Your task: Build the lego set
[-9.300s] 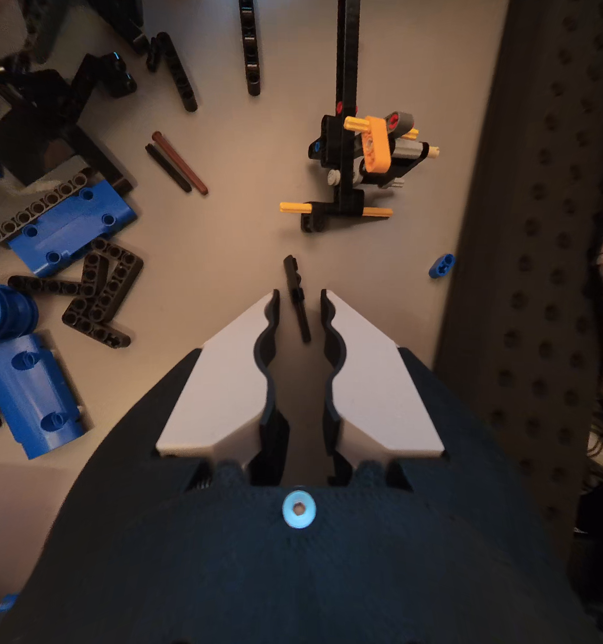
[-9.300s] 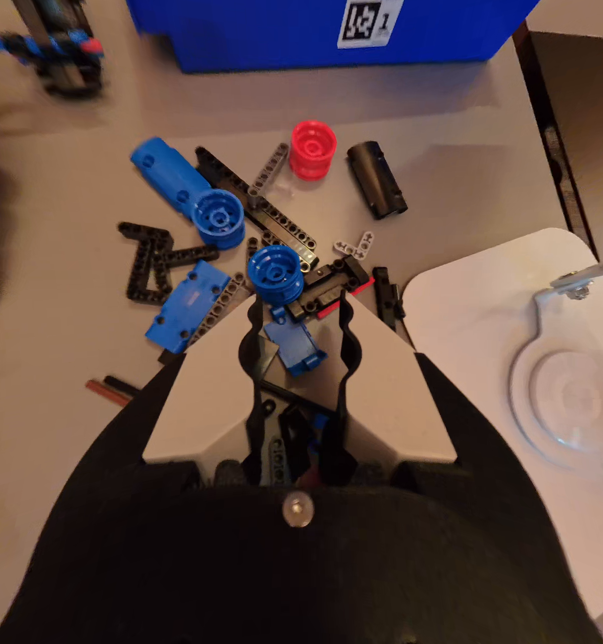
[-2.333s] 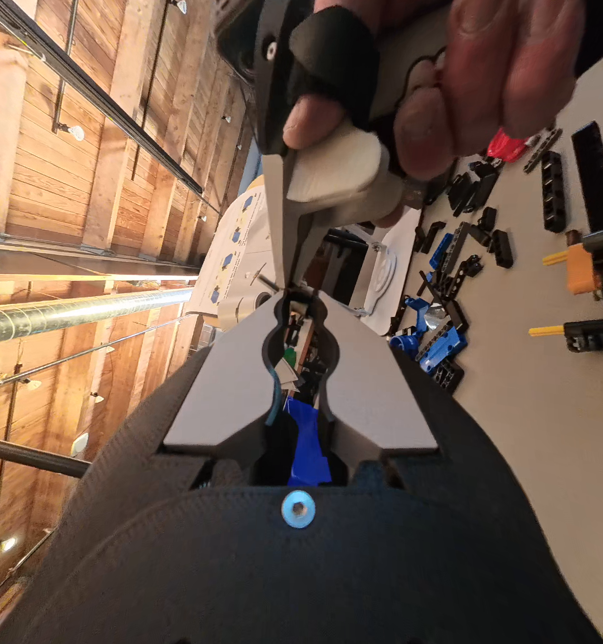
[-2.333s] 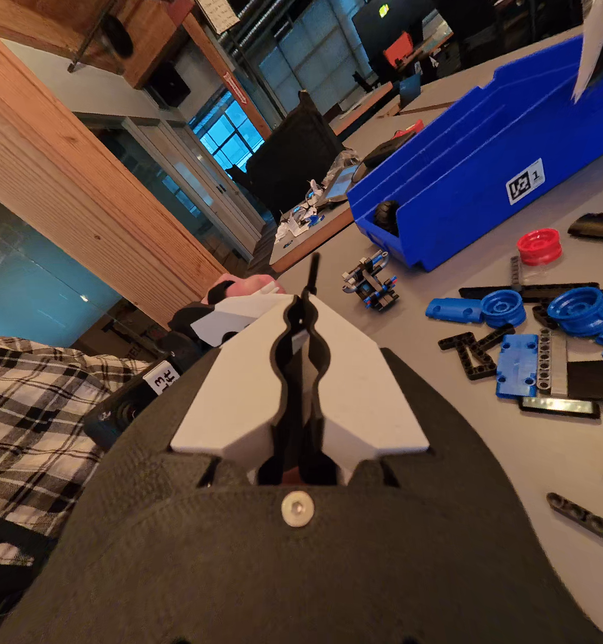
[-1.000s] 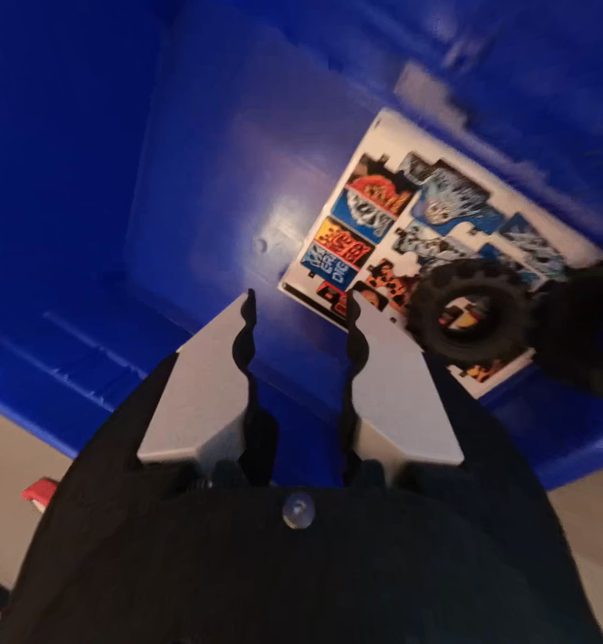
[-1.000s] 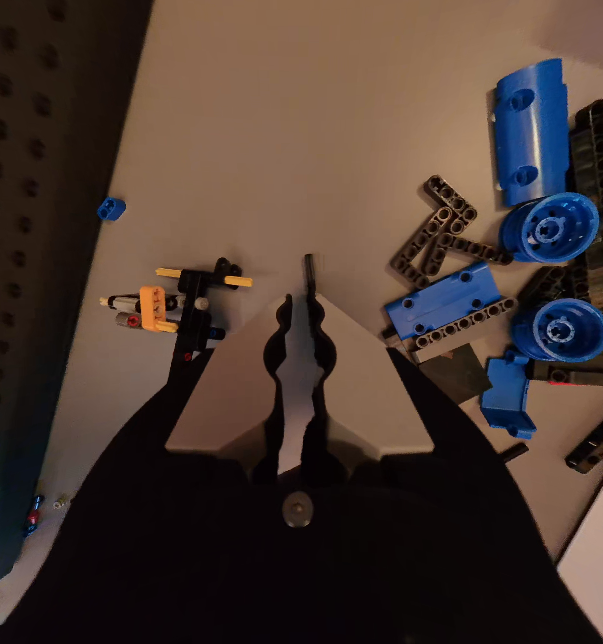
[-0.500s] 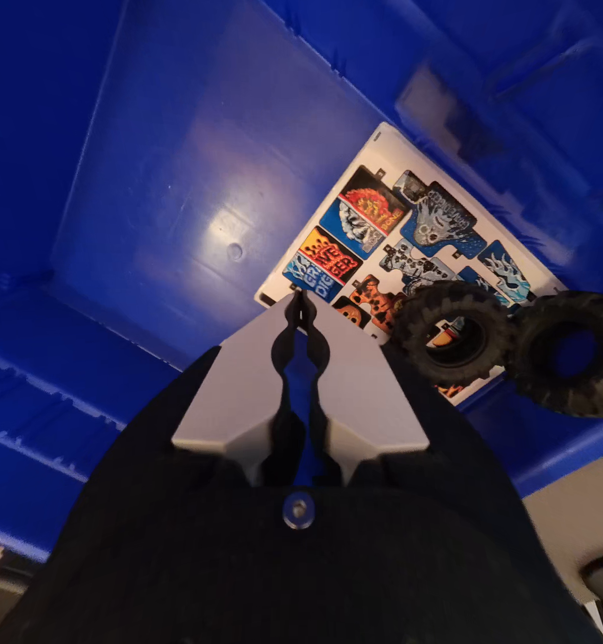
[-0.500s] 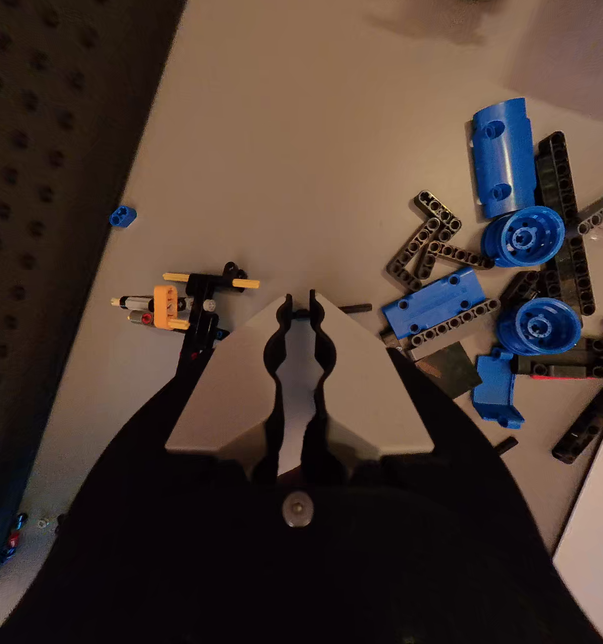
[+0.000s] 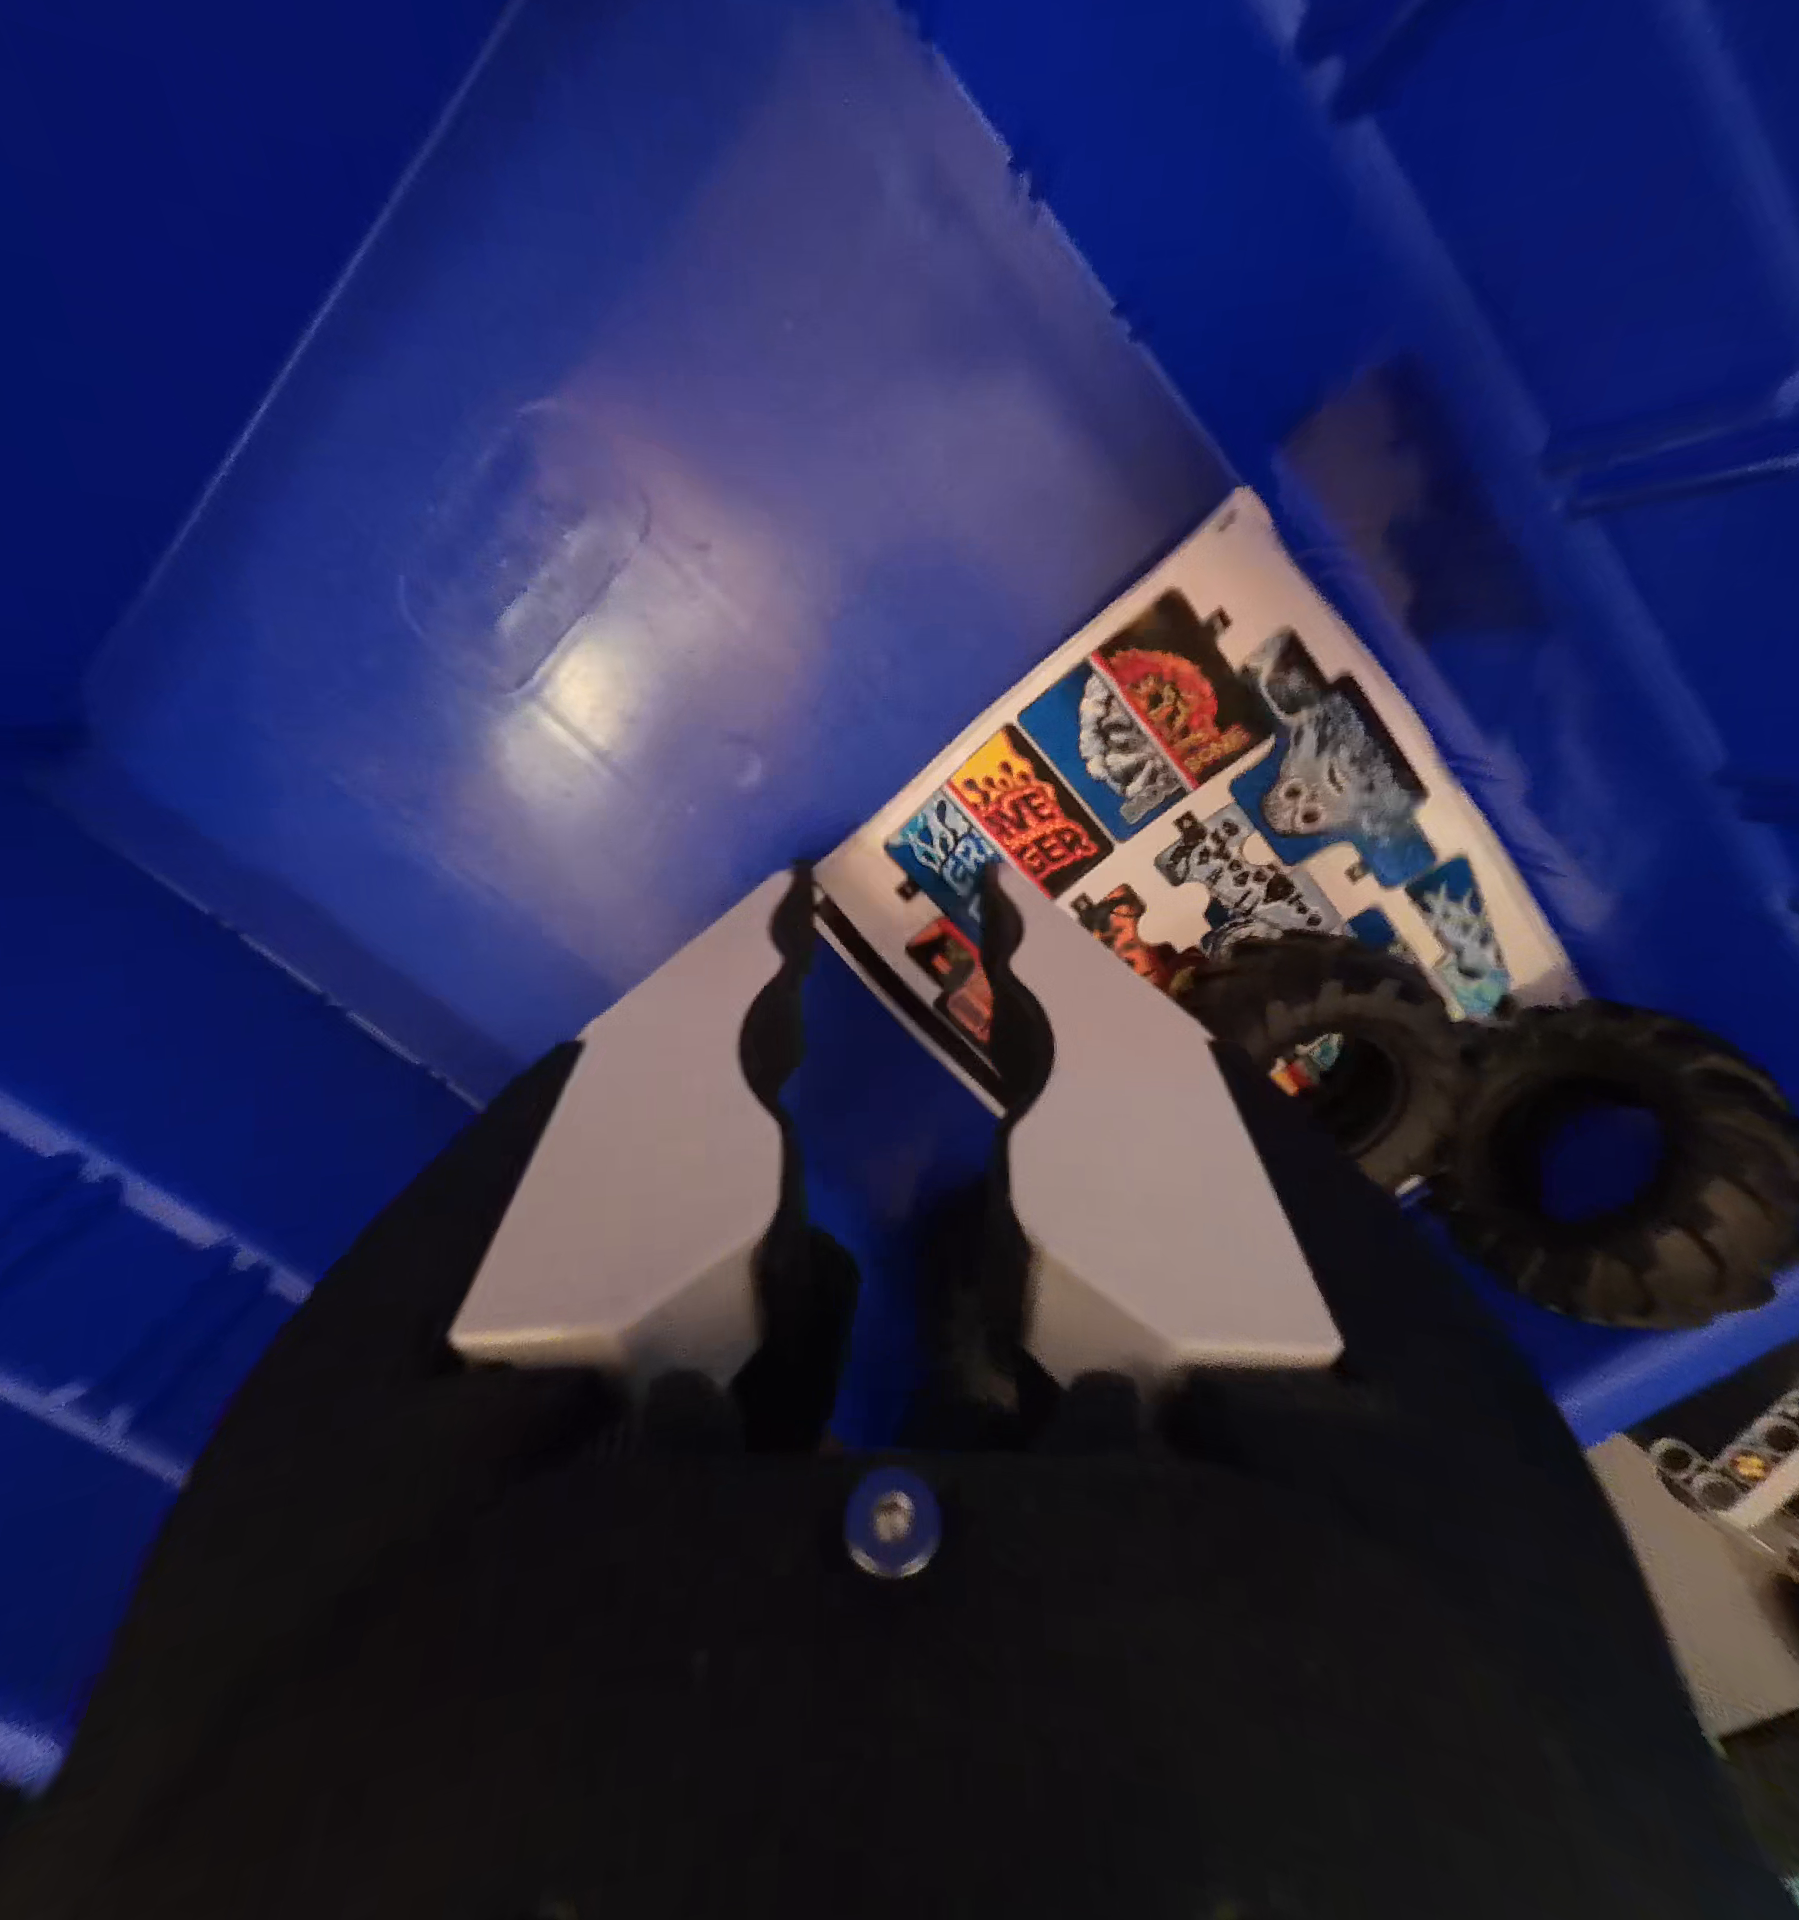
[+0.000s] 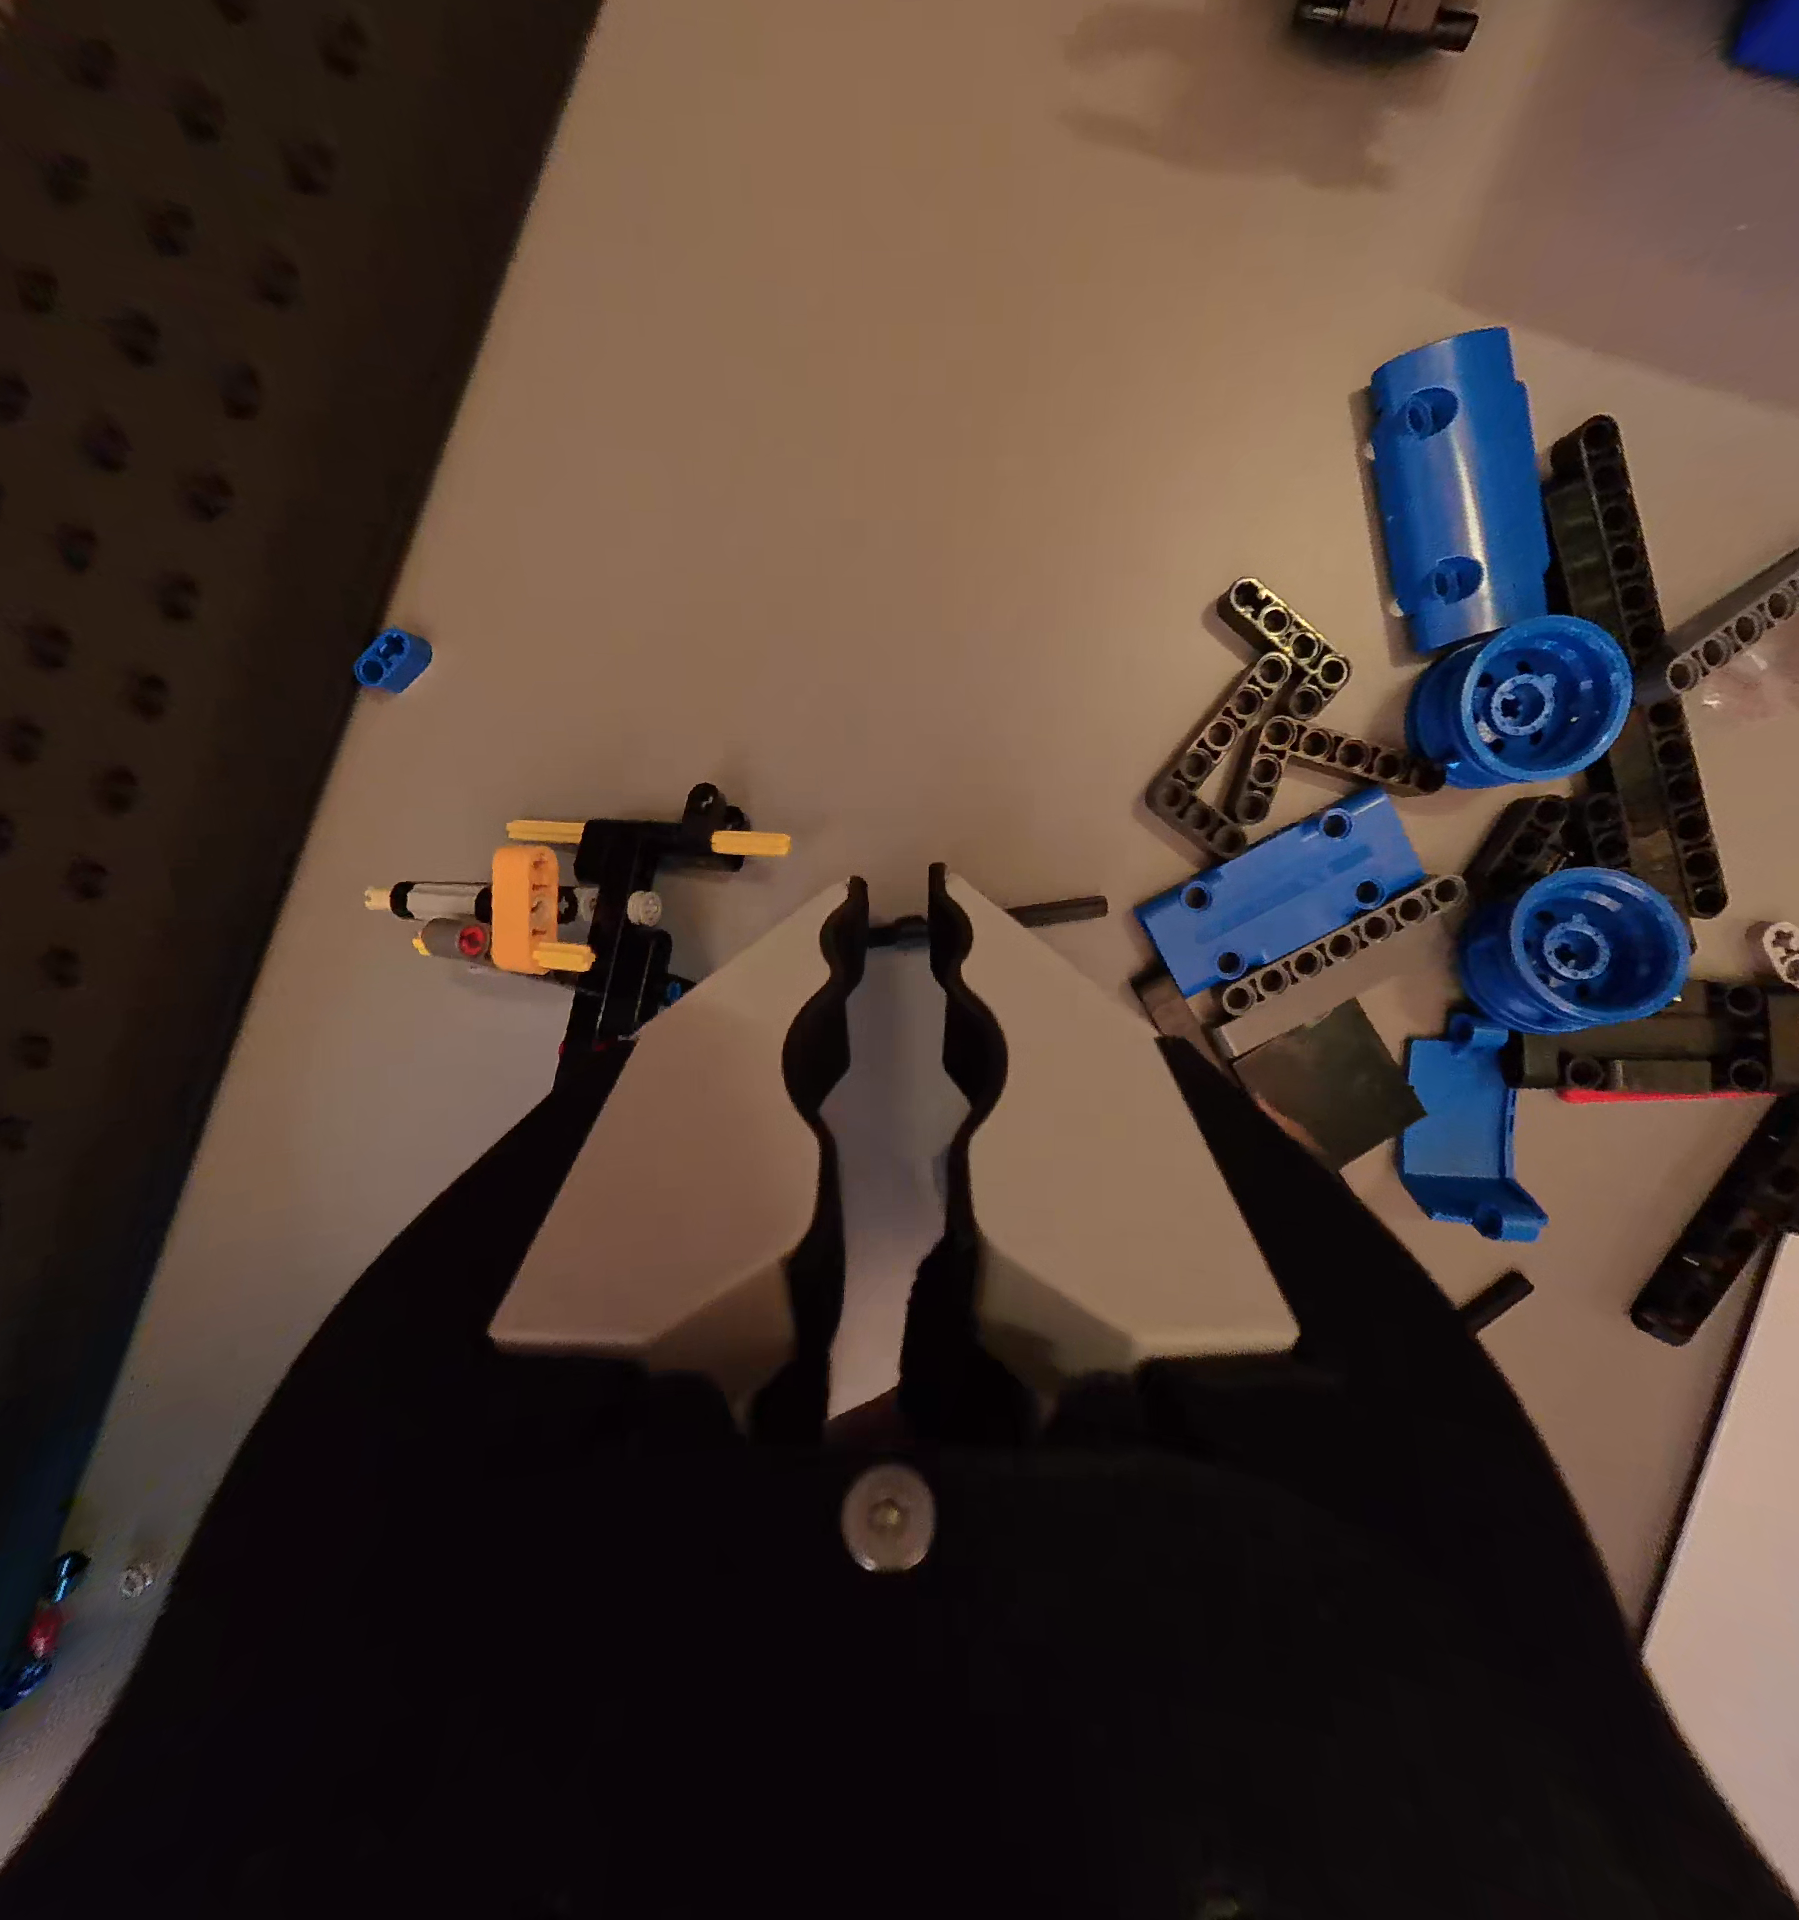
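Observation:
My left gripper (image 9: 895,883) is open and empty inside a blue bin (image 9: 562,416). Its tips hover over the corner of a sticker sheet (image 9: 1186,790). Two black tyres (image 9: 1643,1153) lie on the sheet, to the right of the gripper. My right gripper (image 10: 895,896) is slightly open above the table. A thin black axle (image 10: 1056,910) lies crosswise on the table under its tips, apart from the pads. A partial black, yellow and orange assembly (image 10: 604,914) lies just left of the right gripper.
Loose parts lie to the right: two blue wheel hubs (image 10: 1518,701), blue panels (image 10: 1279,894), black and grey beams (image 10: 1259,717). A small blue connector (image 10: 392,659) sits near a dark perforated mat (image 10: 95,520). A white board (image 10: 1778,1558) is at the lower right. Tip to tip, the grippers are about 35 cm apart. The right tips stand about 4 cm off the thin black axle (image 10: 1056,910).
My left gripper has opened inside the bin and shifted over the sticker sheet. My right gripper let go of the black axle, which now lies crosswise, and its jaws have widened a little.

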{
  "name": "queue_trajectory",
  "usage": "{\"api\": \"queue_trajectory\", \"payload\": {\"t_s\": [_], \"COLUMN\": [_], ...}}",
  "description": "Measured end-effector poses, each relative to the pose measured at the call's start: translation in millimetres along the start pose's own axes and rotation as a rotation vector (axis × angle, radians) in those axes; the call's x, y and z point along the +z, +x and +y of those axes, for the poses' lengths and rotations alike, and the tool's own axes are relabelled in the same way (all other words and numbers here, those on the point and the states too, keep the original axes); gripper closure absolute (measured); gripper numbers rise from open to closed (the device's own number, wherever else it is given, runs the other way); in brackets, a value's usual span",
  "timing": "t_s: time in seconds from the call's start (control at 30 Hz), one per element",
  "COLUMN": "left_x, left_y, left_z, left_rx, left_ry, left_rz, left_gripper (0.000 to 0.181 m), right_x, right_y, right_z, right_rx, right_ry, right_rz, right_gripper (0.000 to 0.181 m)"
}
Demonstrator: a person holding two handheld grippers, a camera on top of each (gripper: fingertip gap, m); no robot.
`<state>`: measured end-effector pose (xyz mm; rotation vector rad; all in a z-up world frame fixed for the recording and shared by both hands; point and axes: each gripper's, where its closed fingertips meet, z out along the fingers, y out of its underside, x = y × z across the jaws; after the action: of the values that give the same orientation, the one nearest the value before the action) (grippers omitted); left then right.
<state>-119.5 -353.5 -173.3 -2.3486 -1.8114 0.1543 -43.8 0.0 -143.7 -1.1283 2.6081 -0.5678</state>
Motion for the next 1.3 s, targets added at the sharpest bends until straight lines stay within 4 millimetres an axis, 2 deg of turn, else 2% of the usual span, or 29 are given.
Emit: {"api": "queue_trajectory", "payload": {"t_s": [0.07, 0.27, 0.33, 0.43, 0.57, 0.67, 0.73, 0.83, 0.97, 1.07, 1.2, 1.3], "left_x": [3.1, 3.5, -6.1, -37.8, -99.5, -147.8, -183.7, -236.6, -281.8, -291.9, -294.0, -294.7], "left_y": [21.8, 24.4, 25.1, 24.0, 23.3, 26.3, 33.4, 62.9, 119.0, 161.7, 207.8, 230.5], "left_z": [-9.3, -10.6, -12.8, -22.2, -32.7, -32.8, -32.3, -31.6, -29.1, -28.2, -27.4, -27.7], "left_rx": [-0.018, 0.013, -0.004, -0.017, -0.037, -0.037, -0.033, 0.004, 0.085, 0.146, 0.204, 0.230], "left_ry": [0.071, 0.109, 0.161, 0.296, 0.516, 0.657, 0.758, 0.915, 1.037, 1.070, 1.105, 1.127], "left_rz": [0.106, 0.048, 0.052, 0.012, -0.029, -0.043, -0.044, 0.024, 0.140, 0.226, 0.353, 0.436], "left_gripper": [0.179, 0.181, 0.181, 0.181, 0.181, 0.181, 0.181, 0.181, 0.181, 0.181, 0.181, 0.181], "right_x": [1.3, 0.4, -4.4, -12.5, -25.5, -44.4, -63.9, -97.5, -141.9, -164.8, -188.6, -185.8], "right_y": [1.2, -0.5, 0.4, 4.7, 19.2, 34.3, 46.2, 60.6, 77.9, 87.5, 101.3, 99.1], "right_z": [-1.3, -1.6, -4.1, -8.1, -20.3, -42.5, -63.5, -96.3, -134.6, -152.1, -155.1, -156.8], "right_rx": [-0.002, -0.005, 0.004, 0.028, 0.066, 0.102, 0.114, 0.134, 0.166, 0.180, 0.194, 0.220], "right_ry": [0.007, 0.012, 0.037, 0.079, 0.161, 0.287, 0.401, 0.570, 0.777, 0.870, 0.932, 0.947], "right_rz": [0.001, 0.005, 0.024, 0.060, 0.141, 0.224, 0.302, 0.394, 0.488, 0.546, 0.682, 0.608], "right_gripper": [0.172, 0.172, 0.169, 0.158, 0.141, 0.137, 0.134, 0.131, 0.128, 0.128, 0.142, 0.145]}}
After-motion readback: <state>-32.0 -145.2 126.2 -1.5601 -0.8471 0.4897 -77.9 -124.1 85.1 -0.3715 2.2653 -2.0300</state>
